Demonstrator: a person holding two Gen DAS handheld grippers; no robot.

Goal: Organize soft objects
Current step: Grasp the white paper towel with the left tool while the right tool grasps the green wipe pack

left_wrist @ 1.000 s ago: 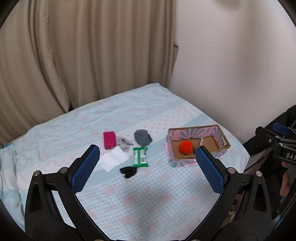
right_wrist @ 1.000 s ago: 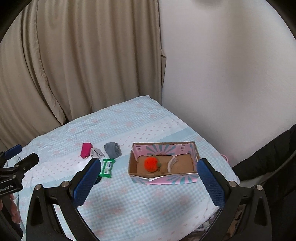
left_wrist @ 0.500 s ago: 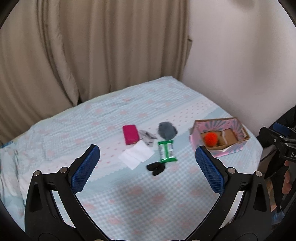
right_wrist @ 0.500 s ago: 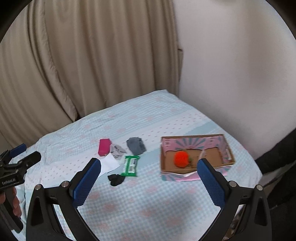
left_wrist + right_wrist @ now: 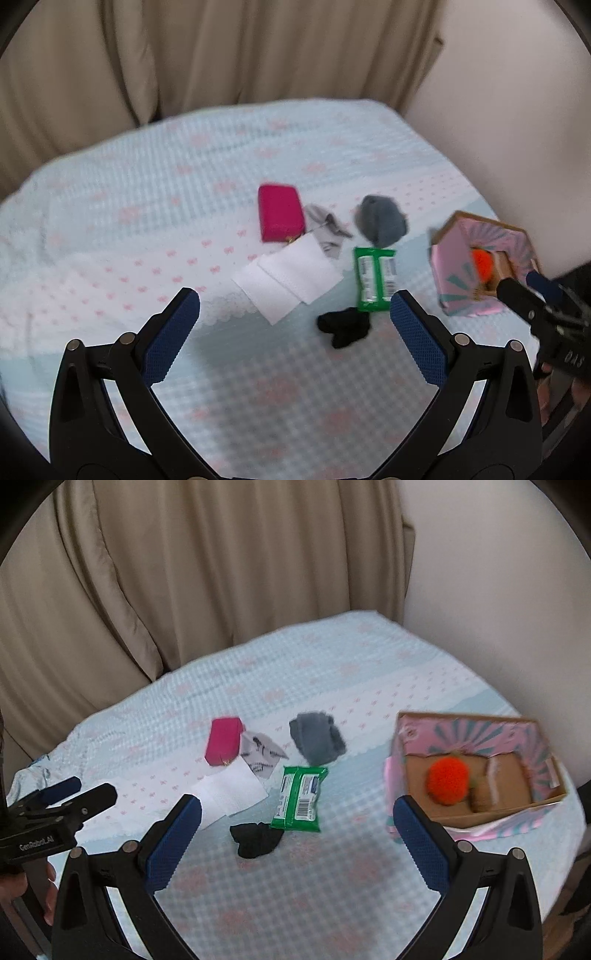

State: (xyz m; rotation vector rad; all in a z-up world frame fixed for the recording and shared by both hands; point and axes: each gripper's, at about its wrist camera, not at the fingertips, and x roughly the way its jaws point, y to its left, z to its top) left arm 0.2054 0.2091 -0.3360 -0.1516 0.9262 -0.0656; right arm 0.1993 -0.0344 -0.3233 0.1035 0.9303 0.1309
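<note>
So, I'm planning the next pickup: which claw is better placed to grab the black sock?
Right, marginally. Both claws are open and empty, but the black sock lies centred ahead of the right claw; the left claw sees it off to its right.

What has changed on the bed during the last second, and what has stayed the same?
Only the two views moved: both swung left and came closer to the loose things on the bed. Nothing was gripped or released. The left tool and the right tool stayed open and empty. The orange pompom stayed in the box.

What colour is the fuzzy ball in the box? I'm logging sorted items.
Bright orange-red; the fuzzy ball shows best in the right wrist view.
</note>
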